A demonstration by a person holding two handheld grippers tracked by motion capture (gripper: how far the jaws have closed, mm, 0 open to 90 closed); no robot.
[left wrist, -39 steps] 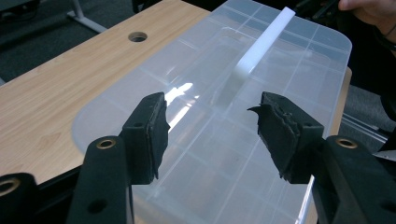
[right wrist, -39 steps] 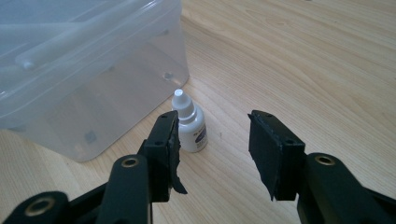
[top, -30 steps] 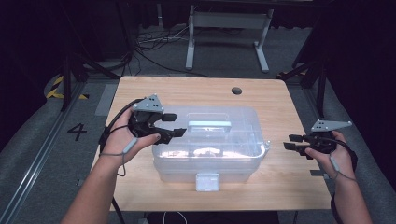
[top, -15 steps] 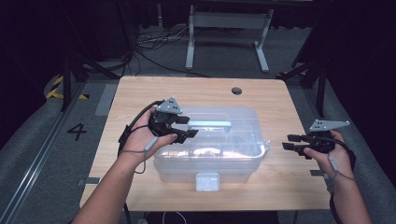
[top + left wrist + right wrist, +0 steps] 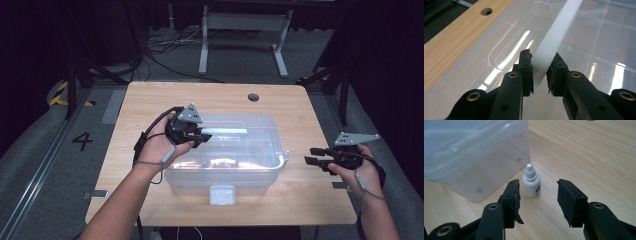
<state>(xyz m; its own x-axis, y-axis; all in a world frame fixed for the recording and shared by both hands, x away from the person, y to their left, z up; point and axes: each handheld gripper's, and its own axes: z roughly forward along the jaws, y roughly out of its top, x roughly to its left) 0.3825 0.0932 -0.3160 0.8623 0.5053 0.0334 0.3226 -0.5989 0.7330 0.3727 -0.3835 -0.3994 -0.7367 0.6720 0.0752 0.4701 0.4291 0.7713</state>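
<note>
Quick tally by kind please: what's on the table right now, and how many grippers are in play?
Clear plastic storage box with lid: 1
White handle bar on the lid: 1
Small white dropper bottle: 1
Grippers: 2, left gripper jaws just closing around the handle bar, right gripper open
Total: 5

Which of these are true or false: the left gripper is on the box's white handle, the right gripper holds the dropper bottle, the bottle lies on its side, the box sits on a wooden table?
1. The left gripper has its jaws around the white handle on the clear box. True; they have just been closing on it.
2. The right gripper holds the dropper bottle. False: its jaws are open, short of the bottle.
3. The bottle lies on its side. False: it stands upright beside the box.
4. The box sits on a wooden table. True.
</note>
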